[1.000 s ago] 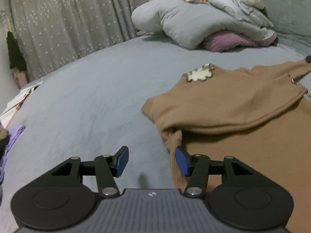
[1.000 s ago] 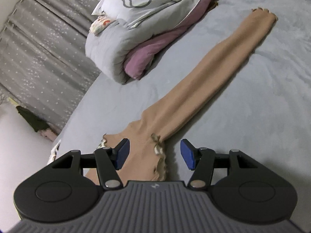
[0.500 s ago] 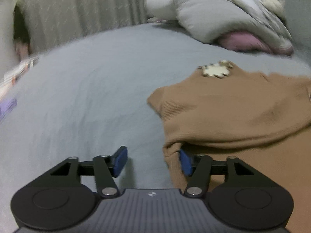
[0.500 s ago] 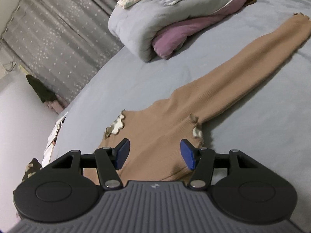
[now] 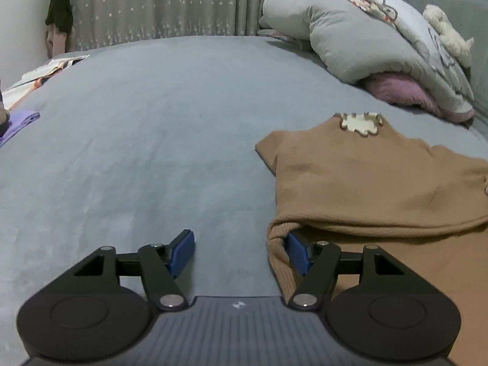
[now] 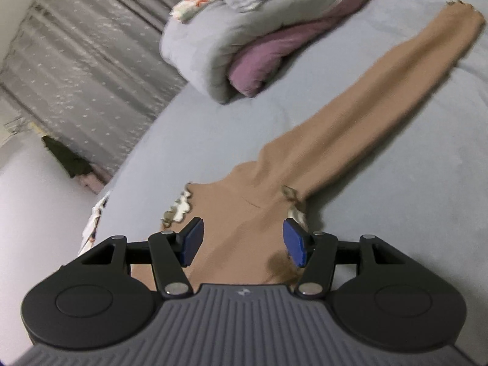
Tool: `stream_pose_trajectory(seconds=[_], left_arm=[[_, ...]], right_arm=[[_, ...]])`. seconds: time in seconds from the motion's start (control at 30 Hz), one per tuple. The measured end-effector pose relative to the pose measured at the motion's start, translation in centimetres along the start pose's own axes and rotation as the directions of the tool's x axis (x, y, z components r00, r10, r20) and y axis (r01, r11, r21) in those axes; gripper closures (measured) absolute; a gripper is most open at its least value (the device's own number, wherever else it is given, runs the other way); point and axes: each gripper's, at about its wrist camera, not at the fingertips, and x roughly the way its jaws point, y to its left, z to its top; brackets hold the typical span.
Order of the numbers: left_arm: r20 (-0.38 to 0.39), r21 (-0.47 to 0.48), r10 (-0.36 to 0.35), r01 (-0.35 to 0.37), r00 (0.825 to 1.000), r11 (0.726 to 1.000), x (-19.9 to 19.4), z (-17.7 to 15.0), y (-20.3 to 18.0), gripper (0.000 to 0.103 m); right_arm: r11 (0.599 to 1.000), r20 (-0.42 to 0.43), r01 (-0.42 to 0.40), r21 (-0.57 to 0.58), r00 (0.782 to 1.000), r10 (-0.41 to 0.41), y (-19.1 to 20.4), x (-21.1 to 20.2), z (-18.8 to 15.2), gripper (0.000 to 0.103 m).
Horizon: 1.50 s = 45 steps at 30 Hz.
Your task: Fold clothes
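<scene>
A tan ribbed knit sweater (image 5: 381, 189) with a cream scalloped collar (image 5: 361, 123) lies spread on the grey-blue bed (image 5: 152, 140), one part already folded across its body. Seen from the left wrist, the left tool (image 5: 241, 251) hovers at the sweater's near left edge: its jaws have just been widening and now stand apart, the right blue pad tucked just under the folded lip of the knit, the left pad over bare bedding, so the fabric edge sits between them without being pinched. In the right wrist view, the right tool (image 6: 242, 241) also stands with its jaws apart over the sweater's body (image 6: 244, 213), the cloth passing beneath and between the pads, ungripped; one long sleeve (image 6: 381, 91) stretches away from it toward the far right. A bundled grey and pink quilt (image 5: 381, 45) lies beyond the collar.
</scene>
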Motion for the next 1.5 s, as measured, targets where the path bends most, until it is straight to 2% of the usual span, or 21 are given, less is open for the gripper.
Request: stream_pose_trajectory(seconds=[0.03,0.1,0.17,0.2,0.27,0.3,0.33,0.37,0.47,0.6,0.63,0.73,0.77,0.83,1.0,1.07,1.1,1.13,1.17,1.2,1.5], left_arm=[[0.002,0.009,0.005,-0.005,1.0,1.0,0.0,0.0,-0.1,0.037],[0.002,0.012,0.004,-0.004,1.0,1.0,0.1,0.0,-0.1,0.037],[0.0,-0.005,-0.012,0.012,1.0,1.0,0.2,0.0,0.3,0.038],[0.003,0.0,-0.021,0.021,1.0,1.0,0.2,0.0,0.2,0.043],[0.008,0.015,-0.044,0.044,0.999,0.999,0.1,0.0,0.0,0.061],[0.009,0.023,-0.058,0.058,0.998,0.998,0.1,-0.1,-0.1,0.079],[0.01,0.039,-0.085,0.084,0.996,0.996,0.0,-0.2,-0.4,0.089],[0.015,0.059,-0.092,0.091,0.996,0.994,0.0,-0.3,-0.7,0.091],[0.038,0.131,-0.085,0.079,0.996,0.988,-0.4,-0.7,-1.7,0.092],[0.04,0.131,-0.123,0.117,0.992,0.984,-0.7,-0.4,-1.4,0.092],[0.031,0.114,-0.137,0.133,0.99,0.985,-0.7,-0.1,-1.1,0.091],[0.02,0.017,-0.207,0.206,0.978,0.978,-0.8,0.9,0.6,0.084],[0.025,0.003,-0.215,0.215,0.976,0.977,-0.9,1.1,0.8,0.08],[0.04,-0.015,-0.224,0.225,0.974,0.974,-1.0,1.4,1.2,0.072],[0.045,0.007,-0.257,0.257,0.965,0.966,-0.4,1.2,0.7,0.072],[0.021,0.035,-0.243,0.242,0.97,0.97,0.8,0.7,-0.3,0.074],[0.021,0.038,-0.235,0.235,0.972,0.971,1.1,0.6,-0.4,0.079],[0.024,0.039,-0.229,0.228,0.973,0.973,1.2,0.5,-0.6,0.088],[0.028,0.033,-0.224,0.223,0.974,0.974,1.4,0.4,-0.6,0.089],[0.025,0.008,-0.228,0.228,0.973,0.974,1.4,0.5,-0.3,0.092],[0.011,-0.102,-0.215,0.215,0.977,0.971,0.8,-0.1,1.2,0.093]], right_arm=[[0.997,-0.049,0.013,-0.082,0.999,-0.017,0.7,1.0,-0.2,0.044],[0.964,-0.114,0.128,-0.235,0.981,-0.158,1.6,2.8,-0.9,0.048],[0.913,-0.072,0.235,-0.333,0.959,-0.273,2.0,3.4,-1.6,0.068],[0.912,-0.062,0.235,-0.335,0.961,-0.271,2.0,3.3,-1.6,0.071],[0.927,-0.059,0.225,-0.302,0.966,-0.253,1.8,3.0,-1.4,0.09],[0.927,-0.059,0.225,-0.301,0.965,-0.254,1.8,2.9,-1.4,0.092],[0.921,-0.064,0.231,-0.315,0.963,-0.263,1.8,3.0,-1.4,0.093],[0.917,-0.07,0.234,-0.324,0.96,-0.27,1.8,3.1,-1.4,0.094],[0.902,-0.052,0.249,-0.353,0.957,-0.285,2.5,3.0,-1.9,0.095],[0.876,0.019,0.257,-0.408,0.962,-0.273,4.0,2.0,-0.8,0.094],[0.869,0.02,0.256,-0.424,0.962,-0.274,4.4,1.9,-0.7,0.087],[0.868,0.007,0.227,-0.441,0.968,-0.25,4.4,2.0,-0.3,0.05],[0.871,0.018,0.229,-0.436,0.969,-0.246,4.3,1.9,-0.1,0.048],[0.88,0.045,0.236,-0.412,0.97,-0.239,4.1,1.8,0.4,0.048],[0.9,0.072,0.238,-0.364,0.971,-0.228,3.8,2.9,1.2,0.048],[0.878,0.001,0.255,-0.405,0.961,-0.278,3.7,4.9,0.5,0.048],[0.866,-0.03,0.254,-0.431,0.955,-0.295,3.7,5.7,0.0,0.049],[0.848,-0.033,0.261,-0.462,0.95,-0.311,3.8,6.1,-0.5,0.056],[0.823,-0.013,0.29,-0.489,0.941,-0.339,4.1,6.3,-0.8,0.084],[0.815,-0.006,0.301,-0.495,0.937,-0.35,4.2,6.3,-0.9,0.088],[0.879,-0.038,0.278,-0.388,0.948,-0.317,2.3,5.4,-0.1,0.089]])
